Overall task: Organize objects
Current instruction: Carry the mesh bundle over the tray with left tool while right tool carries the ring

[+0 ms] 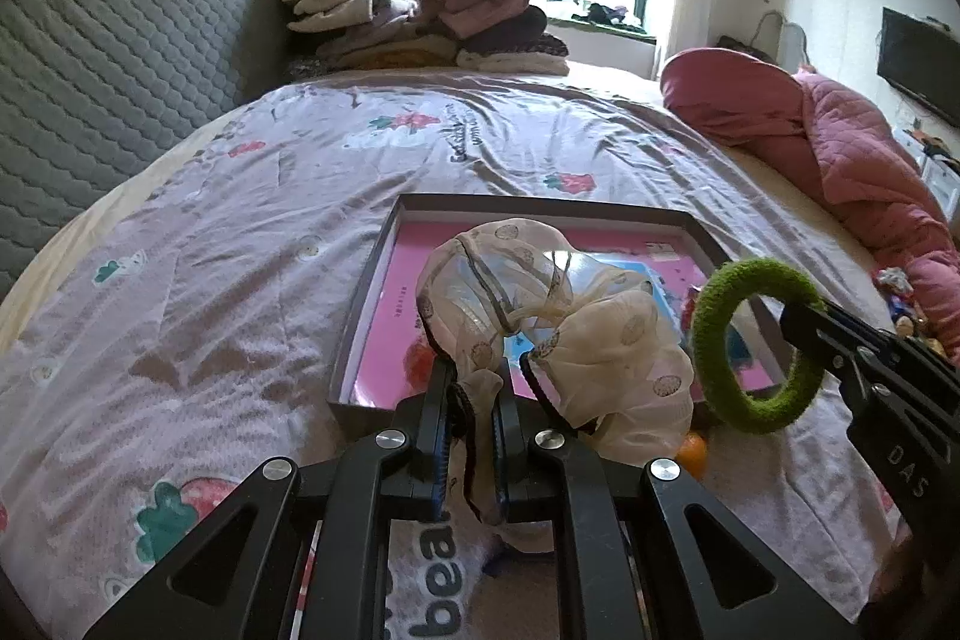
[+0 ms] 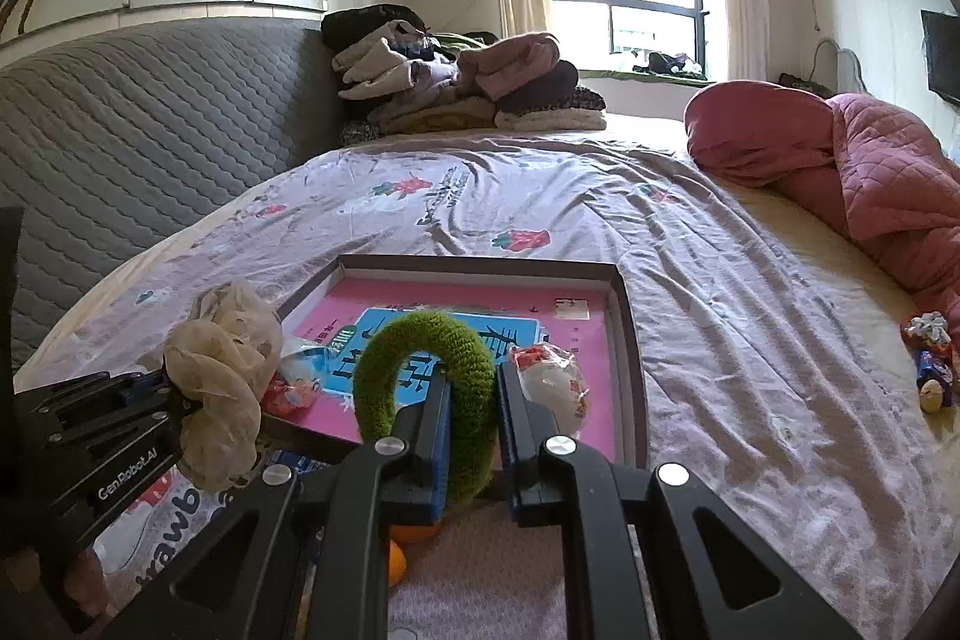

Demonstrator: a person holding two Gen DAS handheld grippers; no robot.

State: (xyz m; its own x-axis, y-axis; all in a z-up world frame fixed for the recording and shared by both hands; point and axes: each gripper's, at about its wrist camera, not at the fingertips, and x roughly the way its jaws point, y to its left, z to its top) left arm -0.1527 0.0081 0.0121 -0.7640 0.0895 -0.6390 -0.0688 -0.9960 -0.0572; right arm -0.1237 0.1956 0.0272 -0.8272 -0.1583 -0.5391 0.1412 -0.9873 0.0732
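Observation:
A shallow dark-rimmed box (image 1: 384,244) (image 2: 630,340) with a pink printed bottom lies on the bed. My left gripper (image 1: 474,370) (image 2: 174,400) is shut on a cream sheer scrunchie (image 1: 600,340) (image 2: 222,376), held just over the box's near left part. My right gripper (image 2: 474,376) (image 1: 798,316) is shut on a green fuzzy ring scrunchie (image 2: 420,346) (image 1: 750,340), which hangs over the box's near edge. Inside the box lie a white-and-red wrapped packet (image 2: 552,382) and a small red-and-white packet (image 2: 294,388).
An orange fruit (image 1: 693,451) (image 2: 399,559) lies on the sheet below the grippers. Small wrapped items (image 2: 930,358) sit at the right by a pink quilt (image 2: 870,178). Folded clothes (image 1: 420,22) are piled at the far end. A grey padded headboard (image 1: 120,70) runs along the left.

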